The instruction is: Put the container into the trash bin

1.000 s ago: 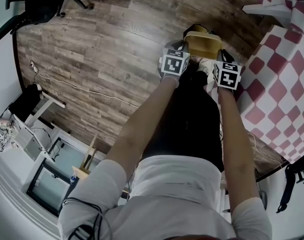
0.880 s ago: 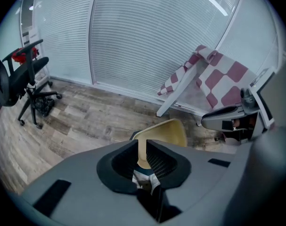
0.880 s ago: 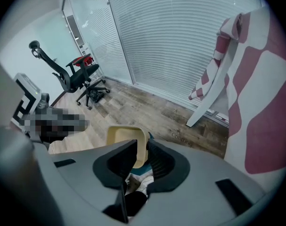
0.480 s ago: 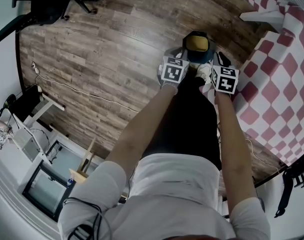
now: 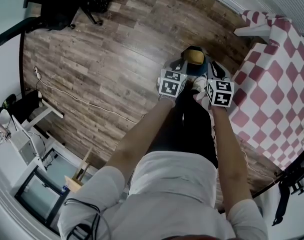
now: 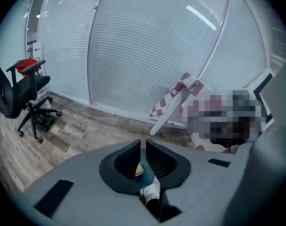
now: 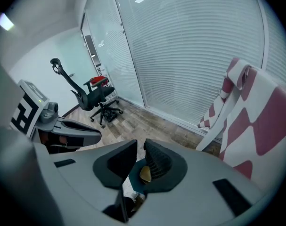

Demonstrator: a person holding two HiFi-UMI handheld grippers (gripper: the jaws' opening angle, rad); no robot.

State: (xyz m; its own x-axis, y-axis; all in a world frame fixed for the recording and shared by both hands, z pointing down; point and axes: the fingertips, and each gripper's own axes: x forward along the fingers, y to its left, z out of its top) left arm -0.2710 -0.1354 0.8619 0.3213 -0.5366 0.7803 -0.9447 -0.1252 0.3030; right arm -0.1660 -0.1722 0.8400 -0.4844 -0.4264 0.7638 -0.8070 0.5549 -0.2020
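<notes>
the container [image 5: 194, 57] is lying inside the bin [image 5: 204, 65] on the wooden floor [image 5: 106, 59], beside the checked table [image 5: 272, 84]. the left gripper [image 6: 143, 143] and right gripper [image 7: 140, 146] are hovering above it, each with its fingers pressed nearly together on nothing

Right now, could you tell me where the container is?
In the head view, the container lies inside the trash bin on the floor, ahead of the left gripper and right gripper, left of the checked tablecloth.
</notes>
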